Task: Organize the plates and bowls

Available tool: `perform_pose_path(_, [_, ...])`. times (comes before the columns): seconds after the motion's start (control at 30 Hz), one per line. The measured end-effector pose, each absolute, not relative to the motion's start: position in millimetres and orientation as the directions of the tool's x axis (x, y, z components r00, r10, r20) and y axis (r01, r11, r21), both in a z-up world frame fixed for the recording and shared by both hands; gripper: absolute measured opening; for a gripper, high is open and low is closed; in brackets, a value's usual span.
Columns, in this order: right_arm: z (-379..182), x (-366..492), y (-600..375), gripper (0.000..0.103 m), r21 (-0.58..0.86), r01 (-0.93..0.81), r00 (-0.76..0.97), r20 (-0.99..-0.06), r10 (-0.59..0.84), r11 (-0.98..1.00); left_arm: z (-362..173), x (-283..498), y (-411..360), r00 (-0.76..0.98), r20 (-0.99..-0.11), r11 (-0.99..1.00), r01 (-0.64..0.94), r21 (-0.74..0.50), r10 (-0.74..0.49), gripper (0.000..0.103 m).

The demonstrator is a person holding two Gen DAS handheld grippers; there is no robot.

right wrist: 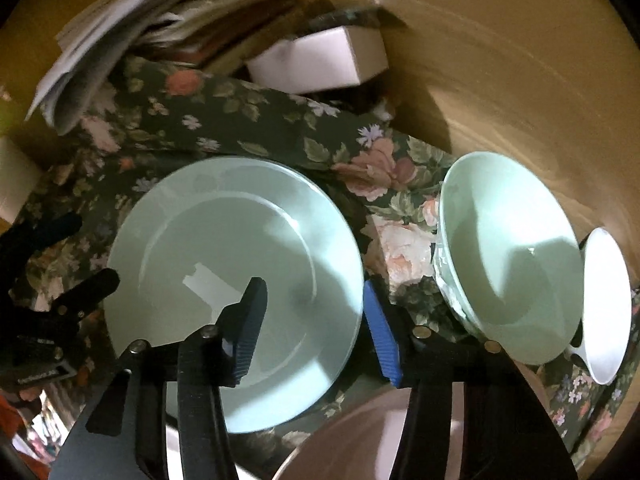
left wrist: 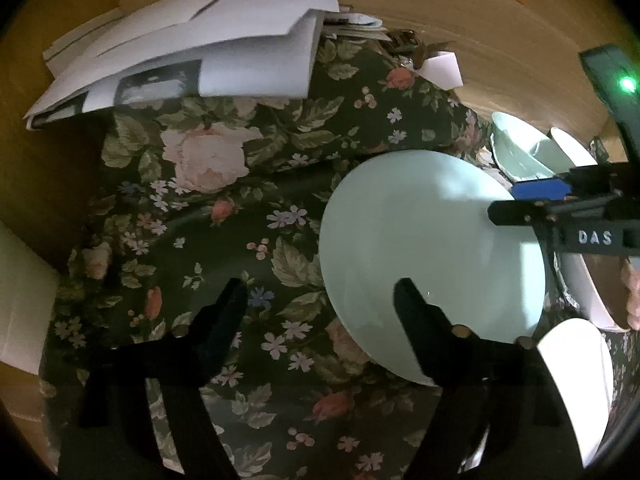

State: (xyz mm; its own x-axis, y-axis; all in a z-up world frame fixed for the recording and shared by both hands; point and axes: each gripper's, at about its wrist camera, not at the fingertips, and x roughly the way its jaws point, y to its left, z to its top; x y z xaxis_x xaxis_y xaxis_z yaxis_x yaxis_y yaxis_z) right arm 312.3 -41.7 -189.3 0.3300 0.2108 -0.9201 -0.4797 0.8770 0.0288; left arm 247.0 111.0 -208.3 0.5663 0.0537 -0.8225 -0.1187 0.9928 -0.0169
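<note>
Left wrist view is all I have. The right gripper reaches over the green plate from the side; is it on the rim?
Observer: Right gripper straddles the plate rim: black pad over the well, blue pad outside, neither pressing.
Operator: Is the bowl behind touching the plate?
Observer: No. Green bowl sits apart; floral cloth shows between them.

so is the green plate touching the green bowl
Apart. The right wrist view shows floral cloth between the plate and the bowl.
</note>
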Motion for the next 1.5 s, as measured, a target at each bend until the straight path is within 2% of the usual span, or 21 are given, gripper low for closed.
perform_pose_path(0.3, [-202.6, 325.7, -38.2, 0.035, 0.009, -0.481, 0.278, -0.947, 0.162, 0.877, -220.8, 258.7, 109.9, 0.52, -0.854, 0.993, -0.098, -0.066, -0.006, 0.051])
perform_pose_path(0.37, [-204.1, 322.3, -36.7, 0.035, 0.02, -0.476, 0.274, -0.947, 0.17, 0.879, -223.1, 258.4, 110.3, 0.515, -0.857, 0.993, -0.1, -0.07, -0.009, 0.05])
perform_pose_path(0.57, [-202.3, 314.6, -19.9, 0.03, 0.119, -0.506, 0.206, -0.945, 0.254, 0.854, -225.5, 243.6, 125.2, 0.509, -0.861, 0.988, -0.131, -0.081, -0.003, 0.05])
perform_pose_path(1.0, [-204.5, 279.4, 14.0, 0.031, 0.118, -0.562, 0.212, -0.936, 0.281, 0.819, -226.9, 214.8, 156.5, 0.495, -0.869, 0.981, -0.174, -0.09, 0.008, 0.05])
perform_pose_path(1.27, [-211.9, 270.0, 17.3, 0.035, 0.138, -0.506, 0.235, -0.928, 0.29, 0.851, -224.3, 213.5, 161.2, 0.509, -0.859, 0.979, -0.147, -0.143, -0.049, 0.052])
perform_pose_path(1.4, [-211.6, 272.9, 14.2, 0.043, 0.157, -0.491, 0.249, -0.917, 0.311, 0.857, -228.0, 223.1, 150.9, 0.516, -0.856, 0.978, -0.162, -0.134, -0.032, 0.055])
perform_pose_path(1.5, [-212.4, 274.6, 15.8, 0.042, 0.154, -0.49, 0.265, -0.911, 0.315, 0.858, -227.6, 225.0, 147.8, 0.522, -0.852, 0.978, -0.16, -0.134, -0.032, 0.055])
